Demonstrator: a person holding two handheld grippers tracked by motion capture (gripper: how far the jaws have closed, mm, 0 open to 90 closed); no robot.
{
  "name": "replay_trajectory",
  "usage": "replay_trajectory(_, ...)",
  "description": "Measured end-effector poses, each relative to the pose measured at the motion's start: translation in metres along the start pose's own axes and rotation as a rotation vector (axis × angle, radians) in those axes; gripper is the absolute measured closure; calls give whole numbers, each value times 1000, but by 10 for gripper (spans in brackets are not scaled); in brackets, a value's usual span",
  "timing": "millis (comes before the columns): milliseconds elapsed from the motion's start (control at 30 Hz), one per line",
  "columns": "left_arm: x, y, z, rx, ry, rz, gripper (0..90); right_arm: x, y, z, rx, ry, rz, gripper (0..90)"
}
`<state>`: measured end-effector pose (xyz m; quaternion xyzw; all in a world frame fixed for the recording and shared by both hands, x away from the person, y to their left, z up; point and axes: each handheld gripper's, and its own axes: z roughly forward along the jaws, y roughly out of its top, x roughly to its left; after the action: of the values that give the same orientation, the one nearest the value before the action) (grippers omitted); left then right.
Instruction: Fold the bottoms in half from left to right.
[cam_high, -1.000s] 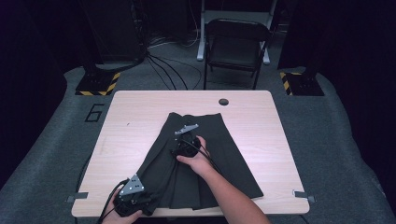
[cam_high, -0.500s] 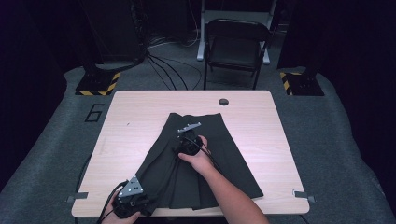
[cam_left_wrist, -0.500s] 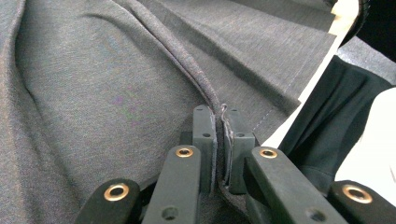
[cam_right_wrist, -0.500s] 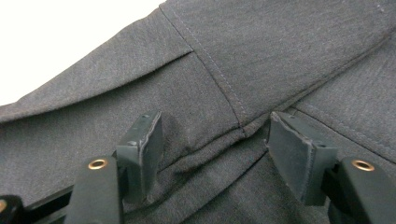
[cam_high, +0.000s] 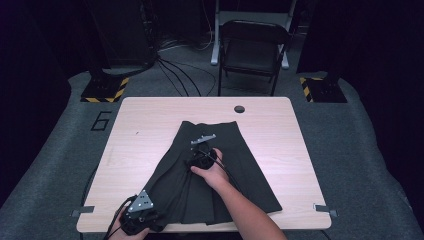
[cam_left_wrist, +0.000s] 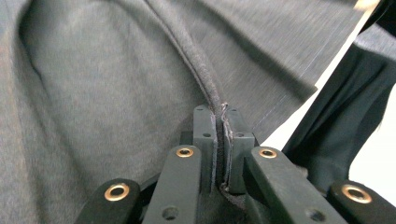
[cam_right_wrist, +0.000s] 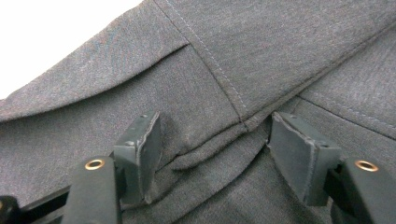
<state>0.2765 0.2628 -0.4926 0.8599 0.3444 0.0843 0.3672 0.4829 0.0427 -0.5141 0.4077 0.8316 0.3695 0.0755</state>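
- Black jaws of the left gripper (cam_left_wrist: 218, 140) are clenched on a raised fold of the dark grey skirt (cam_left_wrist: 116, 84); the cloth ridge runs up and away from between the pads in the left gripper view.
- From above, the left gripper (cam_high: 141, 216) sits at the table's near left edge, at the skirt's (cam_high: 220, 175) near left corner, with its grey plate on top and a cable trailing off the edge.
- Its jaws have just been closing, with that fold between them.
- The right gripper (cam_right_wrist: 215, 154) stands released, jaws spread wide, pads resting on the cloth on either side of a stitched seam, not pinching it.
- From above, the right gripper (cam_high: 202, 150) lies on the skirt's upper middle, near the waistband, the hand (cam_high: 212, 170) behind it.
- The skirt lies spread on the wooden table (cam_high: 150, 130), waistband at the far end, hem toward the person, its left side bunched into long folds.
- Beyond the table stands a folding chair (cam_high: 255, 47) on grey carpet.
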Motion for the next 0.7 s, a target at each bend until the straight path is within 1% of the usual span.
replay_trajectory(33,1,-1,0,8,-4,3,857,1,0,0,-4,-1,5,335)
replay_trajectory(100,1,-1,1,3,-13,-5,858,1,0,1,-6,-1,-7,324)
replay_trajectory(133,1,-1,2,5,-10,6,859,1,0,1,-4,0,-8,320)
replay_trajectory(167,0,-1,2,10,-16,4,859,0,1,2,-7,4,-18,315)
replay_trajectory(200,1,-1,3,16,-19,14,859,0,1,2,-8,7,-17,313)
replay_trajectory(233,0,-1,5,24,-28,9,859,-1,1,3,-19,11,-35,314)
replay_trajectory(267,0,-1,6,27,-25,16,859,-1,2,3,-17,20,-31,322)
replay_trajectory(300,0,-1,7,35,-28,16,859,0,3,2,-15,23,-12,332)
replay_trajectory(333,-1,-1,8,38,-32,15,858,-1,4,2,-20,23,-12,345)
replay_trajectory(400,-1,-1,10,47,-27,31,858,-2,6,1,-27,23,-22,390)
replay_trajectory(467,-1,-1,10,50,-29,35,858,-1,9,-2,-35,24,-34,444)
replay_trajectory(500,-1,-1,10,50,-29,36,857,-1,11,-4,-45,25,-47,490)
replay_trajectory(533,-1,-1,10,48,-29,32,857,-1,12,-4,-54,32,-50,508)
replay_trajectory(567,-1,-1,10,46,-28,32,857,0,12,-6,-67,36,-42,522)
replay_trajectory(600,-1,-1,10,45,-33,27,856,0,13,-7,-74,36,-60,540)
replay_trajectory(633,-1,-1,9,44,-34,26,855,3,14,-9,-79,38,-56,563)
replay_trajectory(667,-1,-1,9,44,-35,24,855,3,14,-9,-79,38,-56,563)
replay_trajectory(700,-1,-1,9,45,-41,23,855,3,15,-9,-100,33,-73,572)
